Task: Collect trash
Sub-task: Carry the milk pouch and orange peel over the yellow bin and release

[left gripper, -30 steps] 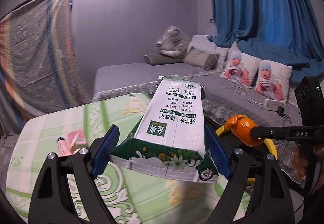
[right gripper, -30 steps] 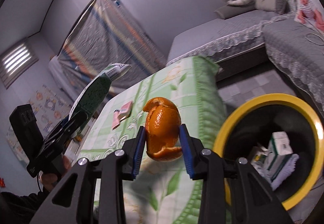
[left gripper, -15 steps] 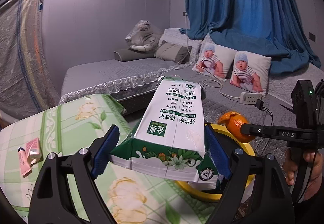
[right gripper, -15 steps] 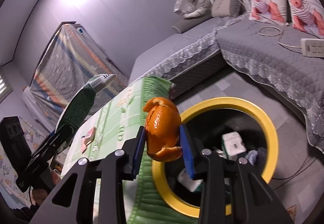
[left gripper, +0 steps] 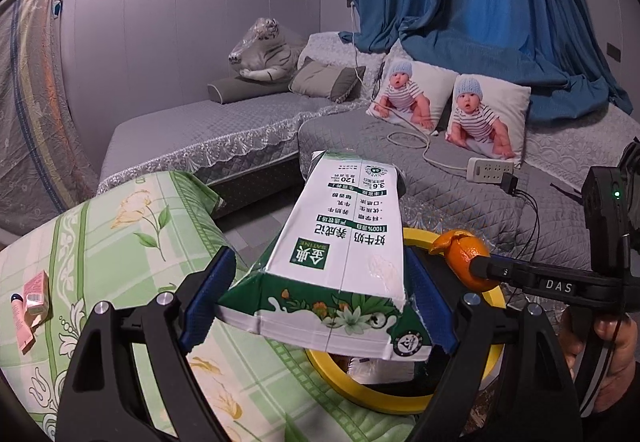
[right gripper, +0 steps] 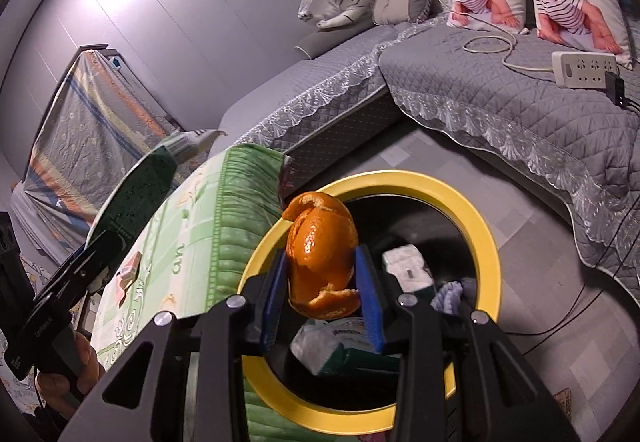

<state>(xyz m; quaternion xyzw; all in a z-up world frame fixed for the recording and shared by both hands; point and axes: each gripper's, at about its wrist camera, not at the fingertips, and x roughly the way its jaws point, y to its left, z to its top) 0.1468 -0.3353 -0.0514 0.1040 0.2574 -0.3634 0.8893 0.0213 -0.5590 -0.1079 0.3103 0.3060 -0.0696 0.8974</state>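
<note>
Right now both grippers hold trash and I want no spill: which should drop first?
Probably the right gripper: its orange peel hangs over the yellow-rimmed bin. The left gripper holds its milk carton over the bin's near rim.

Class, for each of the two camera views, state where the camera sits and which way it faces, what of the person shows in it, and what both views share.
Left wrist: sits on the left gripper, looks along its fingers over the held milk carton toward the sofa; the right gripper and its hand show at right.
Right wrist: sits on the right gripper, looks down past the orange peel into the yellow-rimmed bin; the left hand shows at left.
Shared: carton, peel, bin, green tablecloth, baby cushions.
</note>
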